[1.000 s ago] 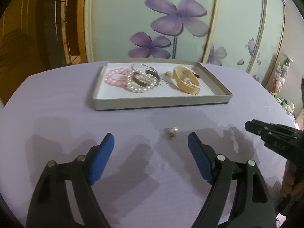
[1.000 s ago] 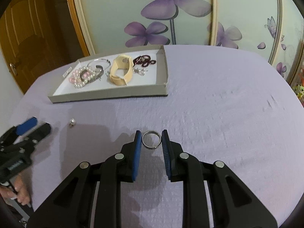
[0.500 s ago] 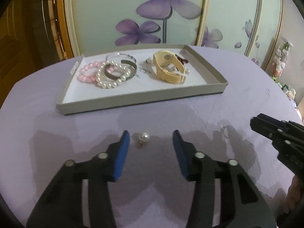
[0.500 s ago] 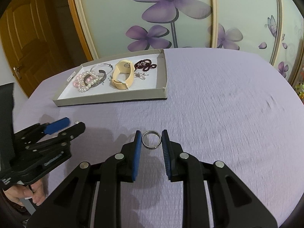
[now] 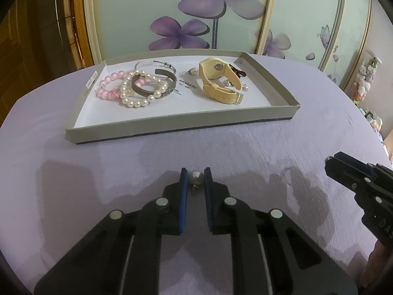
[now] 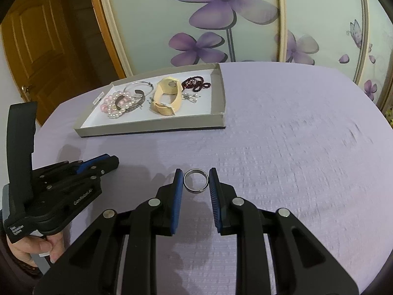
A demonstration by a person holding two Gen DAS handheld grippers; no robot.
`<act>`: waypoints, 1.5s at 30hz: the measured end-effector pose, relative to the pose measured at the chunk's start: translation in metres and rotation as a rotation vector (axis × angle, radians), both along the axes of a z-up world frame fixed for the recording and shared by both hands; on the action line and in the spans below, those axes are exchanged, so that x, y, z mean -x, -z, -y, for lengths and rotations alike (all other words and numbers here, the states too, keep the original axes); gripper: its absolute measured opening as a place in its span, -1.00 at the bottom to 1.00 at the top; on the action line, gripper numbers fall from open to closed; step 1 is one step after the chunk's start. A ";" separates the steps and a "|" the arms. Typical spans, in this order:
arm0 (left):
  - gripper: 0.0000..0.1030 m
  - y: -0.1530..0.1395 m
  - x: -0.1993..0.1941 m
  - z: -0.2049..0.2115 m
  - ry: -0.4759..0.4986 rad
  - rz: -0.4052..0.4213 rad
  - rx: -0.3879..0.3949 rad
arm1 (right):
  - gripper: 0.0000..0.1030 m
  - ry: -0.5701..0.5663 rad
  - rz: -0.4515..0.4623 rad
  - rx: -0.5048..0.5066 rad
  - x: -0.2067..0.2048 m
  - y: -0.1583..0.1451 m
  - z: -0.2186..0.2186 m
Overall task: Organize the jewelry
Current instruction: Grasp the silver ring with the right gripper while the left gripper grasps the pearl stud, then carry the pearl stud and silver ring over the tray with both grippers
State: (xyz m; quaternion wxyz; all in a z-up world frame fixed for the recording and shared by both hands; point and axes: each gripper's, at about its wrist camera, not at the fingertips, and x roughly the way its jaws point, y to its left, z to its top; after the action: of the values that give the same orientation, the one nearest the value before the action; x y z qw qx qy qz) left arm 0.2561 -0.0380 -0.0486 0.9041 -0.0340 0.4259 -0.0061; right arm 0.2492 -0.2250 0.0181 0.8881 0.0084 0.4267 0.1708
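A pearl earring (image 5: 195, 177) sits low over the purple cloth between the blue pads of my left gripper (image 5: 195, 175). Its jaws are closing and both pads press the pearl's sides. In the right wrist view, my right gripper (image 6: 195, 179) is shut on a silver ring (image 6: 196, 171), held flat between its tips above the cloth. The grey tray (image 5: 172, 123) lies beyond both grippers. It holds a pink bead bracelet (image 5: 108, 88), a pearl bracelet (image 5: 137, 102), a dark bangle (image 5: 152, 92), a beige watch strap (image 5: 221, 83) and another pearl earring (image 5: 194, 70).
The right gripper (image 5: 343, 169) enters the left wrist view at the right edge. The left gripper (image 6: 108, 162), held by a hand (image 6: 36, 248), is at the left of the right wrist view. Flowered panels (image 6: 221, 12) stand behind the table, and a wooden door (image 6: 36, 36) at far left.
My left gripper moved forward to the pearl earring on the cloth and its jaws closed from wide apart onto it. The right gripper kept still with the ring.
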 end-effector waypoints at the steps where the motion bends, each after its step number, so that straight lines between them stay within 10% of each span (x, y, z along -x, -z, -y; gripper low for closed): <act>1: -0.75 0.000 0.001 -0.001 -0.001 0.004 -0.001 | -0.56 -0.003 0.003 0.000 0.000 -0.001 -0.001; 45: -0.75 -0.053 0.034 -0.076 -0.091 0.221 0.038 | -0.56 -0.117 0.163 0.036 0.012 -0.041 -0.059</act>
State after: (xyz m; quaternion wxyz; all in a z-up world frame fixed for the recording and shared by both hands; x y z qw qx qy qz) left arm 0.2222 0.0378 0.0043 0.9441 -0.0696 0.3214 0.0229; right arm 0.2371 -0.1659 0.0588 0.9084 -0.0463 0.3559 0.2146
